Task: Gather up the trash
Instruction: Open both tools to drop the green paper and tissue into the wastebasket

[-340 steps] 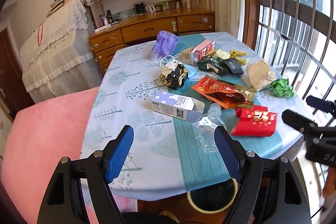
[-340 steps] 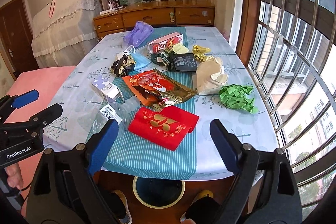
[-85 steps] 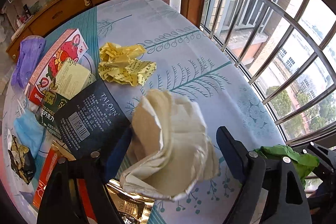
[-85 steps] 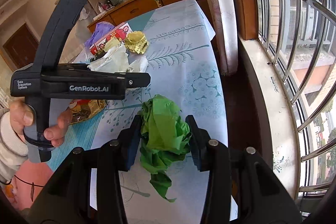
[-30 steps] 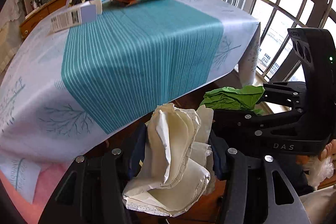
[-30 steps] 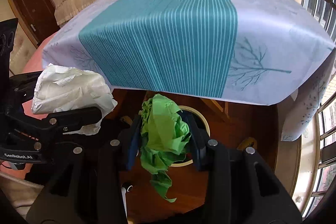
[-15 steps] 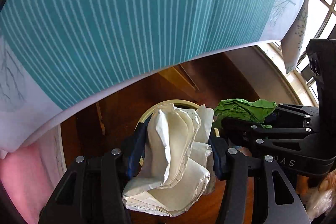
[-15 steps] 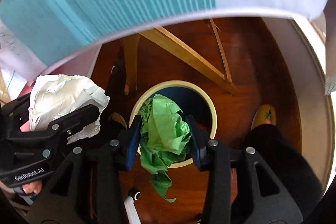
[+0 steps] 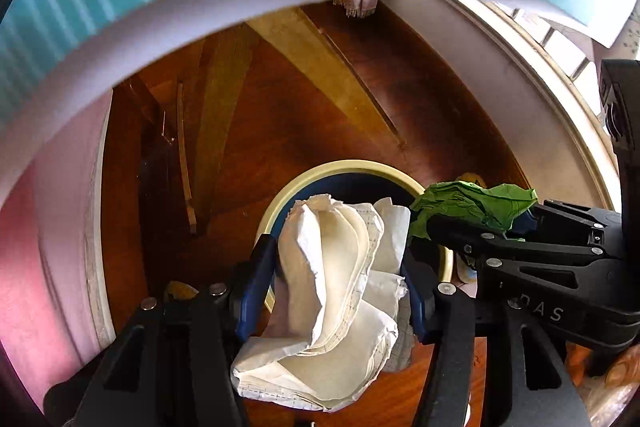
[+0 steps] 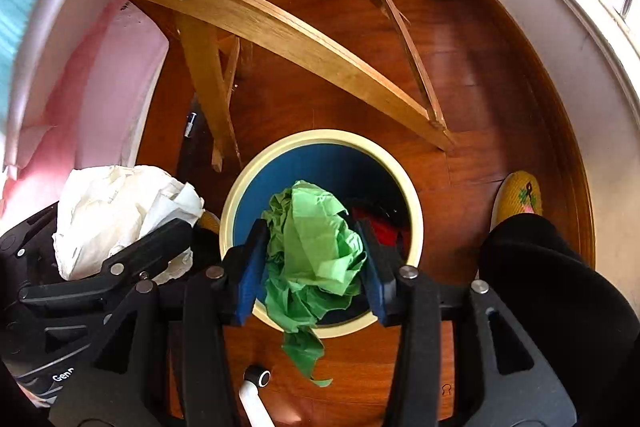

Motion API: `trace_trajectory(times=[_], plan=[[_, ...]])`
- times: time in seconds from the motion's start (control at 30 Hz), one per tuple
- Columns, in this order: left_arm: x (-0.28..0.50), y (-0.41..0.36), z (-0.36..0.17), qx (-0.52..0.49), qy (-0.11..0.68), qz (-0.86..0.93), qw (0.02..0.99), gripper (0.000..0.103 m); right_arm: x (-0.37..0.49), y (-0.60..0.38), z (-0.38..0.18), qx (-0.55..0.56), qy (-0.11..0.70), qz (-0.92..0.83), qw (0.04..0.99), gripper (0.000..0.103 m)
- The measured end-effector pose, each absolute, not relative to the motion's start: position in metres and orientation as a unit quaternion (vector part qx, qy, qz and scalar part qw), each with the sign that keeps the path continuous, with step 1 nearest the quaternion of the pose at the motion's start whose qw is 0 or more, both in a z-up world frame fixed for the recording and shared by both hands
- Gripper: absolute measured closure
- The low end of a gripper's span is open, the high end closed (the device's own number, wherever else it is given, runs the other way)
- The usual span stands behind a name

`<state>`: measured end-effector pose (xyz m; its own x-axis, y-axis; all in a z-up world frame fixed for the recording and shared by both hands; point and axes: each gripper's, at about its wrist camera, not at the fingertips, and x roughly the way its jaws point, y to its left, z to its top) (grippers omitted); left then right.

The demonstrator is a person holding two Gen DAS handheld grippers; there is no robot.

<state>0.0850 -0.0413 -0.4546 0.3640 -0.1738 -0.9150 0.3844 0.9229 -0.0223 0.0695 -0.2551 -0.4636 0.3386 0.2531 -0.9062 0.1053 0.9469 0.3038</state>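
Glossy wooden floor (image 10: 472, 75) (sunlit), table legs (image 10: 256, 23).

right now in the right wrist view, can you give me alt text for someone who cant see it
The right gripper holds a crumpled green paper over a round bin with a cream rim and dark blue inside, standing on a wooden floor under a table. At left, the left gripper holds a crumpled cream paper; wooden table legs cross above the bin.
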Motion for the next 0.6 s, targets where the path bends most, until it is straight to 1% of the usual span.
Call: trace_trajectory(times=[0.13,0.17,0.2,0.23,0.27,0.3,0.37,0.43,0.6], plan=[[0.101,-0.035,-0.466,0.103,0.548,-0.157,0.815,0.042,0.081,-0.254,-0.477,0.148,0.583,0.042,0.798,0.059],[0.105,-0.035,-0.47,0.102,0.555,-0.151,0.811,0.04,0.083,-0.252,-0.479,0.145,0.586,0.041,0.796,0.058],[0.108,-0.033,-0.475,0.099,0.562,-0.145,0.808,0.037,0.085,-0.251,-0.483,0.143,0.589,0.04,0.794,0.056],[0.112,-0.032,-0.477,0.096,0.566,-0.141,0.807,0.036,0.088,-0.251,-0.487,0.14,0.593,0.037,0.792,0.051],[0.115,-0.03,-0.48,0.094,0.57,-0.135,0.805,0.031,0.089,-0.251,-0.49,0.138,0.595,0.033,0.791,0.048],[0.117,-0.029,-0.483,0.092,0.573,-0.129,0.804,0.025,0.09,-0.252,-0.493,0.137,0.596,0.031,0.79,0.045],[0.121,-0.023,-0.485,0.086,0.576,-0.123,0.804,0.016,0.092,-0.252,-0.497,0.137,0.599,0.027,0.788,0.041],[0.124,-0.018,-0.482,0.081,0.576,-0.12,0.805,0.015,0.092,-0.255,-0.5,0.144,0.603,0.027,0.784,0.036],[0.123,-0.016,-0.483,0.078,0.58,-0.115,0.803,0.015,0.092,-0.253,-0.504,0.139,0.608,0.026,0.781,0.035]])
